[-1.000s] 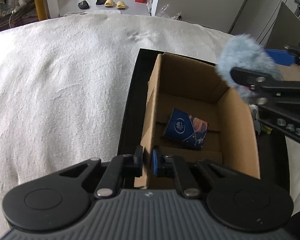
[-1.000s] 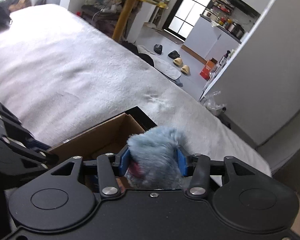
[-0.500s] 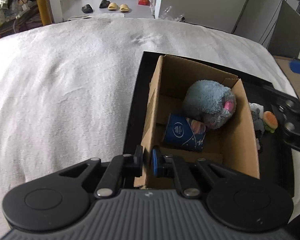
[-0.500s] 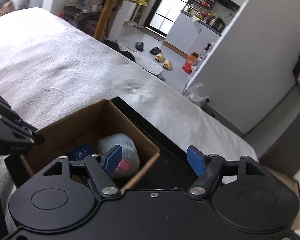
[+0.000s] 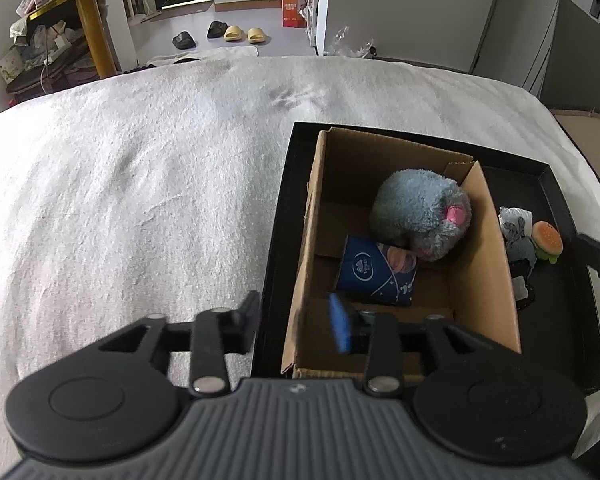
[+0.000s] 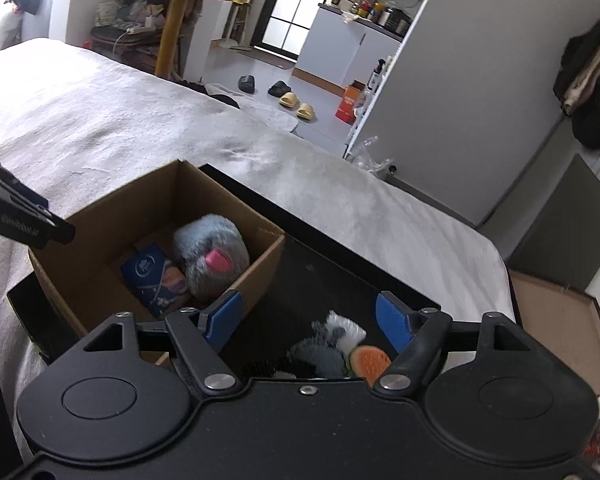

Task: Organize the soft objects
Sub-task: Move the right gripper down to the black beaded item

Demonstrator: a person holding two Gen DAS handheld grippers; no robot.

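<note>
A wide bed under a white fleecy blanket (image 5: 140, 184) fills the room's middle, and on its right part lies a shallow black rectangular tray (image 5: 556, 184). An open brown cardboard box (image 5: 488, 248) stands in the left half of that tray, flaps up. Inside it, against the far right wall, sits a round grey-blue plush toy with a pink patch (image 5: 420, 212); just near of it and touching it lies a dark blue printed packet (image 5: 374, 274) on the box floor. On the bare tray to the right of the box, close to its wall, is a small heap: a grey and white soft toy (image 6: 332, 340), something black I cannot make out, and a little burger-shaped plush (image 5: 546, 238) at the heap's right edge.

Beyond the bed, on the grey floor, two black slippers (image 5: 200, 36) and a pair of yellow slippers (image 5: 244, 34) lie beside an orange carton (image 5: 292, 10). A cluttered yellow-legged table (image 5: 92, 36) stands far left.

The left gripper (image 5: 296, 320) hangs at the box's near left corner, its jaws released and set apart: the left finger is outside the box over the tray edge, the blue-padded one inside, with the box wall between them. Whether either pad touches the cardboard I cannot tell.

The right gripper (image 6: 308, 316) hovers above the tray with its jaws spread wide and holding nothing; the small heap shows between its blue pads (image 6: 392, 320), lower down.
</note>
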